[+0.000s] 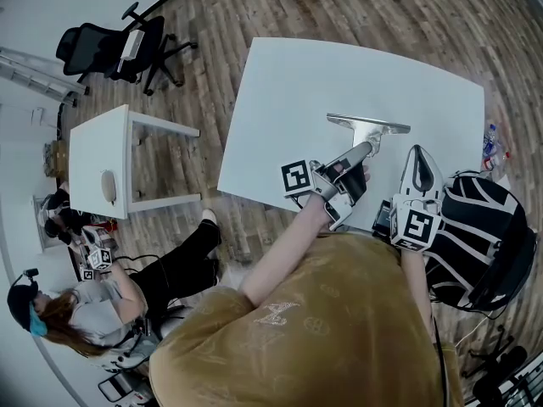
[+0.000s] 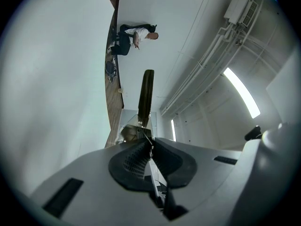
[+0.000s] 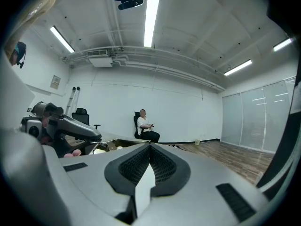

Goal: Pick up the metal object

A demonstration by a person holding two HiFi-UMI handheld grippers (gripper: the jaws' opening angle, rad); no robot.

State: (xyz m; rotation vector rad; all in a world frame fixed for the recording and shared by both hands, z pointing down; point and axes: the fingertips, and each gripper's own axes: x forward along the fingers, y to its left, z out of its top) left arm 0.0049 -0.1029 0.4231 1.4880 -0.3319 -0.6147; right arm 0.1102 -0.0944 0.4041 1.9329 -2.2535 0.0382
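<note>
Left tongs (image 2: 149,147): jaws are closing flat on a thin plate of the metal object (image 2: 146,95), whose dark bar is standing out ahead past the tips, seen edge-on. In the head view these tongs are reaching in from the near edge of the table (image 1: 280,100) and are gripping the stem of the T-shaped piece, its crossbar lying farther out. Whether the object is touching the surface is not clear.

Right tongs (image 3: 149,147): jaws are pressing together with nothing between them. They are hanging just right of the left tongs, at the table's near right edge, and are pointing out across the room.

Metal object, position: it is sitting over the right half of the table, near the near edge and well apart from the far and left edges. White surface is running wide to its left and beyond it.

Surroundings: wood floor (image 1: 356,7) is ringing the table on all sides. A black-and-white bag (image 1: 479,236) is sitting just off the near right corner. A small white side table (image 1: 97,151), an office chair (image 1: 114,49) and a seated person (image 1: 102,303) are standing well apart to the left.
</note>
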